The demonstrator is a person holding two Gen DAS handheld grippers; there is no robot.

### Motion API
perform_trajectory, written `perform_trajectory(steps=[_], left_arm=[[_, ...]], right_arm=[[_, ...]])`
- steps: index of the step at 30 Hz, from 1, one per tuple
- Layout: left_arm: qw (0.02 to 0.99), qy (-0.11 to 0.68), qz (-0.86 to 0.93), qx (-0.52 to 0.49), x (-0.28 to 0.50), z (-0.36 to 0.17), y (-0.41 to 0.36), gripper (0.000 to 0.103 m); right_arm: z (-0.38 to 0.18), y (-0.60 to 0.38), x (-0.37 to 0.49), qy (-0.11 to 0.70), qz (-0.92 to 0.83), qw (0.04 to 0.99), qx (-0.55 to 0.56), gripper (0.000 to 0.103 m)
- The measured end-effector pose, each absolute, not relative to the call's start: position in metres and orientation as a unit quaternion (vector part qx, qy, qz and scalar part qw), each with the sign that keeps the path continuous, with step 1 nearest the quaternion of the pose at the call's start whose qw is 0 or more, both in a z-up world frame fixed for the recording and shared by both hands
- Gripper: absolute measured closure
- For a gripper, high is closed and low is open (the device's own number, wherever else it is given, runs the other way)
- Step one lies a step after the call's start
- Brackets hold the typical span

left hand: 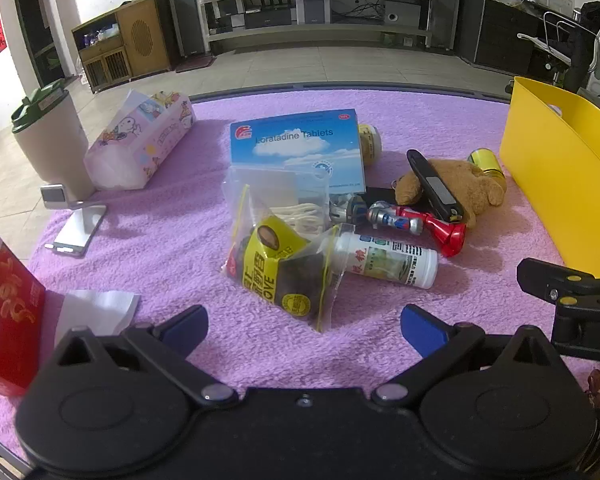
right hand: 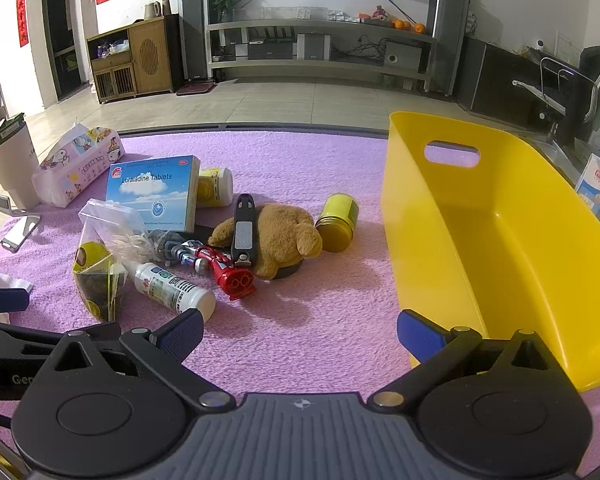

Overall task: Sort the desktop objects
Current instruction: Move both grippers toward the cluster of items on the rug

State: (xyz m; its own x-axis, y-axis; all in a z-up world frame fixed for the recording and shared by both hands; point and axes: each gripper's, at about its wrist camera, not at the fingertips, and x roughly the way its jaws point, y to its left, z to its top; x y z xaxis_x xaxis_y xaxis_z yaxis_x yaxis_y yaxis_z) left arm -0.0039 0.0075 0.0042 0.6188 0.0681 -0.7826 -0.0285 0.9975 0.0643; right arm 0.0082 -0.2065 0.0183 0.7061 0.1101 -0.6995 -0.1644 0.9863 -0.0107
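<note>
Lying beyond left gripper (left hand: 304,330) spread fingers (left hand: 422,330), snack bag (left hand: 280,276), untouched

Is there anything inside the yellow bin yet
No, the right wrist view shows the yellow bin with a bare floor, while the teddy bear and the other items lie on the purple cloth.

The red carton (left hand: 4,304) is being cut off by the left edge, and the black disc (right hand: 286,271) is being hidden under the plush bear (right hand: 278,232).
</note>
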Motion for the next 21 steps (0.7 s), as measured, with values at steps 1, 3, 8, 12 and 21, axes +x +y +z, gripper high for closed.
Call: perform_trajectory(steps=[1,3,8,12,21], left_arm=[[0.899,0.436,0.027,0.023,-0.004,0.004,0.007,0.0],[0.899,0.436,0.027,0.022,-0.004,0.004,0.007,0.0],[0.899,0.437,0.027,0.021,-0.004,0.004,0.008,0.0],[0.898,0.438,0.026,0.021,-0.003,0.003,0.007,0.0],[0.908,0.415,0.042,-0.02,-0.006,0.011,0.024,0.0]], right_arm=[[0.018,-0.207,0.008,0.376,0.074,0.923,-0.037,0.0],[0.018,-0.206,0.008,0.376,0.074,0.923,-0.038,0.0],[0.018,-0.206,0.008,0.376,0.074,0.923,-0.04,0.0],[0.018,-0.206,0.008,0.376,0.074,0.923,-0.04,0.0],[0.02,-0.209,0.01,0.371,0.072,0.925,-0.03,0.0]])
